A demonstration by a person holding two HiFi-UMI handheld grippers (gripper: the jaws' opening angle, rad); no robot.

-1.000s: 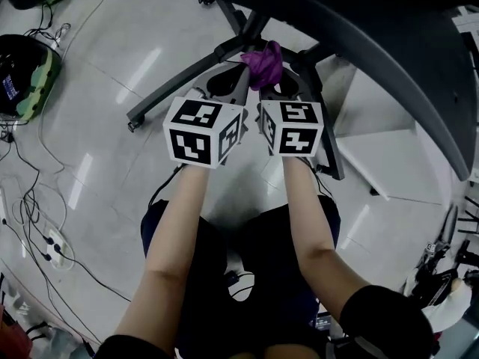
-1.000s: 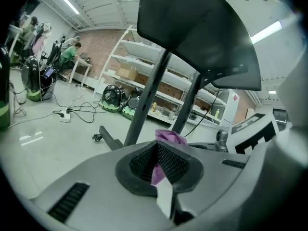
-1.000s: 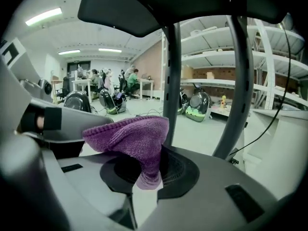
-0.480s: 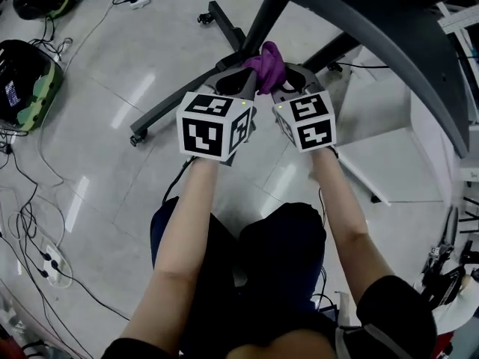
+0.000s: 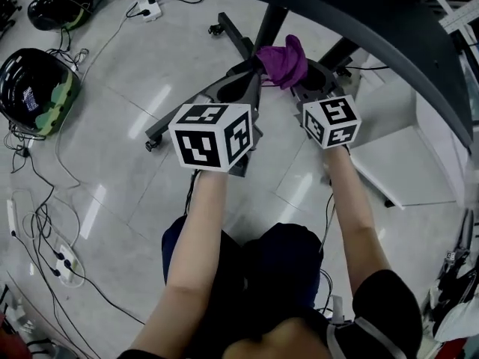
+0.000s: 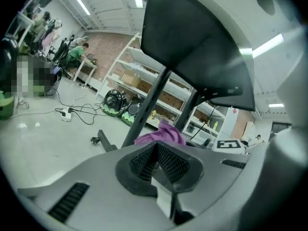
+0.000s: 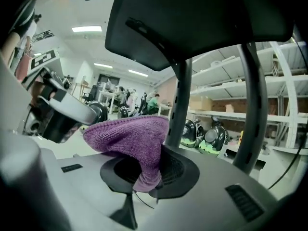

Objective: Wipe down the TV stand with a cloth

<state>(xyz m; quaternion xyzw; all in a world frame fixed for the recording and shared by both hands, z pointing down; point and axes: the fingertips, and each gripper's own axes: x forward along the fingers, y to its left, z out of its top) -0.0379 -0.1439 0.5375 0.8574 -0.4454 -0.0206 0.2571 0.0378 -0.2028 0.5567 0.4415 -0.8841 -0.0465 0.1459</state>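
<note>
The purple cloth (image 5: pixel 283 62) hangs bunched from my right gripper (image 5: pixel 301 79), which is shut on it; in the right gripper view the cloth (image 7: pixel 130 138) folds down between the jaws. Close beside it on the left, my left gripper (image 5: pixel 250 77) is shut with nothing in it, and the cloth (image 6: pixel 161 134) shows just past its tips. The TV stand's black post (image 5: pixel 271 21) rises right behind the cloth to the dark screen overhead. Its wheeled base legs (image 5: pixel 233 37) spread over the floor below. Whether the cloth touches the post, I cannot tell.
Two black-and-green helmets (image 5: pixel 36 81) lie on the floor at the left, among cables and a power strip (image 5: pixel 146 7). A white platform (image 5: pixel 389 144) lies at the right, beside the stand's other post (image 5: pixel 338 51). Shelving (image 7: pixel 284 90) stands behind.
Both grippers have moved forward and up with the cloth, towards the stand's post. The right gripper has drawn a little away from the left one.
</note>
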